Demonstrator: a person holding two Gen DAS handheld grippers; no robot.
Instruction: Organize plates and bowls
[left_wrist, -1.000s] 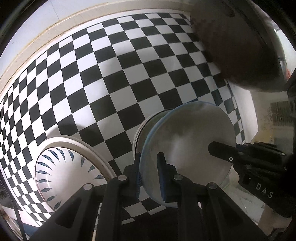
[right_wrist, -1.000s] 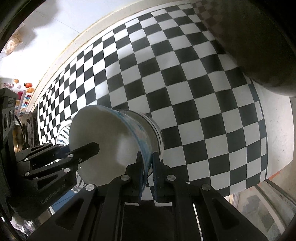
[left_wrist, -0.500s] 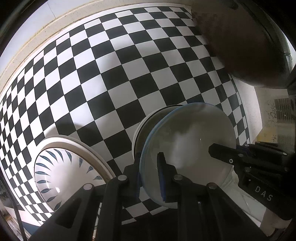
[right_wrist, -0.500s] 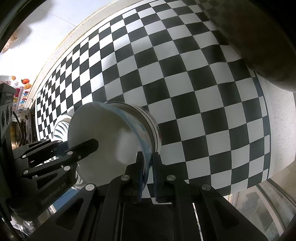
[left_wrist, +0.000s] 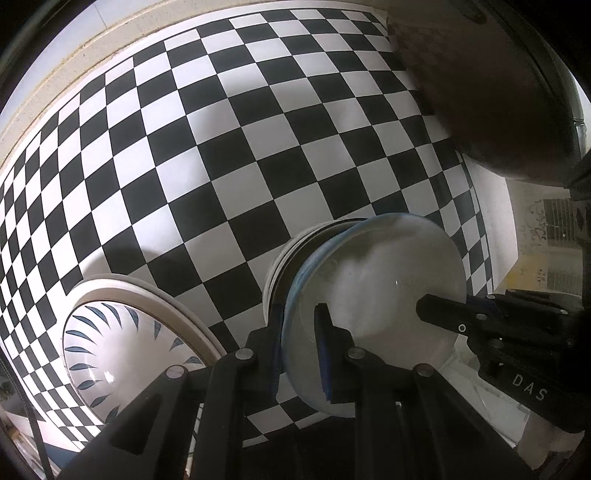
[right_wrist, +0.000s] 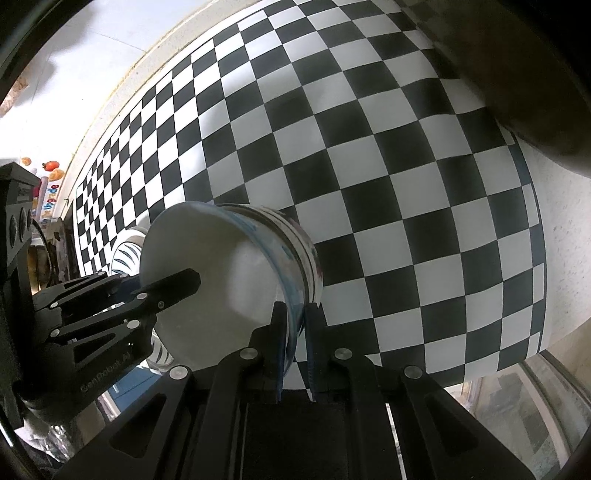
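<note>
While you had both claws pinched onto that blue-rimmed bowl (left_wrist: 376, 295), the whole thing came down to what sat right under it. Your left gripper (left_wrist: 299, 350) was clamped on one side of the rim, one pad inside and one outside, and your right gripper (right_wrist: 295, 343) was clamped the same way on the opposite side, so neither hand was really "nearer", they were sharing the load across the bowl's width. From each claw the bowl hung straight ahead off the fingertips, tilted so its mouth faced across toward the other claw.

The bit that mattered: a second bowl (left_wrist: 284, 254) with a darker striped band showed just past the held one, farther out from the pads and apparently lower, toward the checkered tablecloth (left_wrist: 229, 155). I honestly couldn't tell if the two were already nested and touching or if there was still a gap. My guess is you were either seating it into that one or about to.

Off to the outer side of your left claw sat the plate with blue leaf marks (left_wrist: 122, 350), flat on the cloth and well clear of the bowls.
</note>
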